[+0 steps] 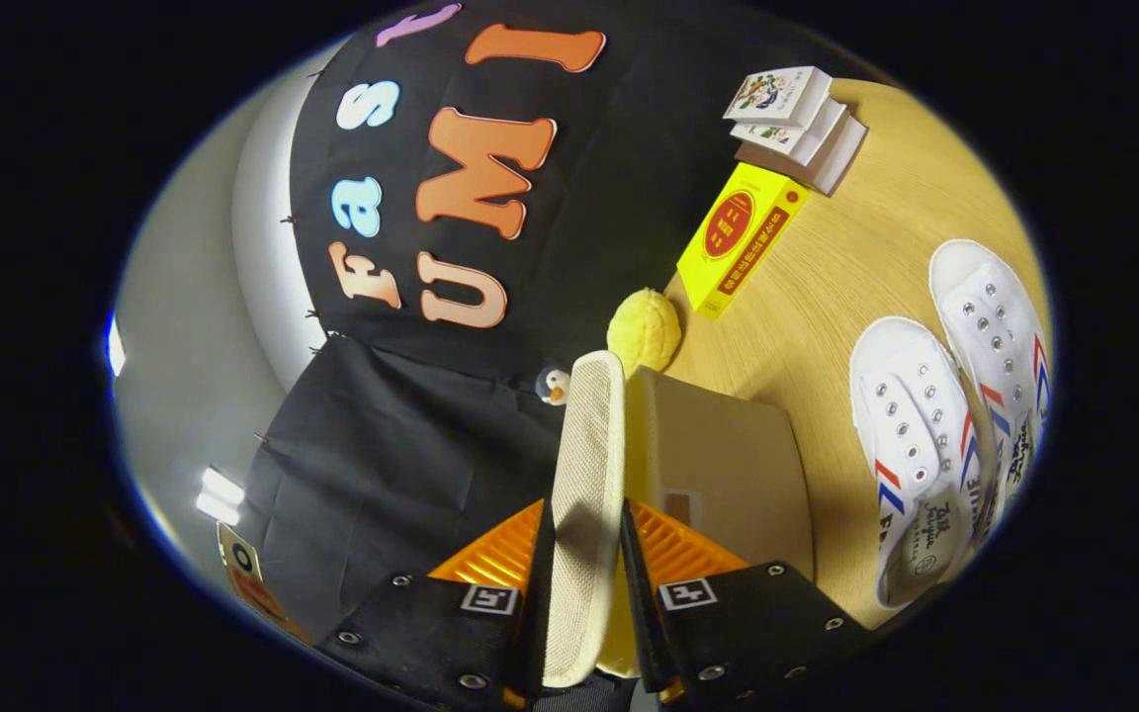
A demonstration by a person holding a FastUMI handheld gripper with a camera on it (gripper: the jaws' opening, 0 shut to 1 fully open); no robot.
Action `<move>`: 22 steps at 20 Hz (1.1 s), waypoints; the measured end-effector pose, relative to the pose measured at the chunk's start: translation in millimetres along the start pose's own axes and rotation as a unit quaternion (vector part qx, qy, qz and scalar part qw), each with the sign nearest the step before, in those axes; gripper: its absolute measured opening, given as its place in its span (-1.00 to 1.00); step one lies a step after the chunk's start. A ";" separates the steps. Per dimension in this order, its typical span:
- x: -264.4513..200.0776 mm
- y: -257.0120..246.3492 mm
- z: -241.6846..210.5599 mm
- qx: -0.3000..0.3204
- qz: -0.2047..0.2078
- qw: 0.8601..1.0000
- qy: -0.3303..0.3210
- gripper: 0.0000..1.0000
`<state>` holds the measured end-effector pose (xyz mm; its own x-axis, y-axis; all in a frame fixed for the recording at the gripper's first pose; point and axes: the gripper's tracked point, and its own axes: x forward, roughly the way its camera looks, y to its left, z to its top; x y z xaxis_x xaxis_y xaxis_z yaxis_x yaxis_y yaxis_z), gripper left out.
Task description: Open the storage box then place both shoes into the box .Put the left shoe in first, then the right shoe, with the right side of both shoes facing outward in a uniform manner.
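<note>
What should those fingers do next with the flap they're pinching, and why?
Probably swing the box lid further back, then let go. The gripper has both fingers pressed on the lid's edge, which stands raised beside the storage box. Both white shoes lie on the wooden table beside the box, not yet moved, so opening seems unfinished.

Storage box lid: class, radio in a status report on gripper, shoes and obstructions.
Gripper shut on storage box lid, lid raised on edge. Both white shoes on the table, not yet boxed. Nothing between box and shoes.
</note>
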<state>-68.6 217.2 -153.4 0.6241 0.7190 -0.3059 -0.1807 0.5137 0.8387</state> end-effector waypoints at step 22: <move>92.0 186.7 -75.7 -0.192 -0.007 0.981 0.006 -0.92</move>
<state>-102.5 414.8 -59.1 0.6204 0.7145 -0.3235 -0.4470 0.6610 0.6027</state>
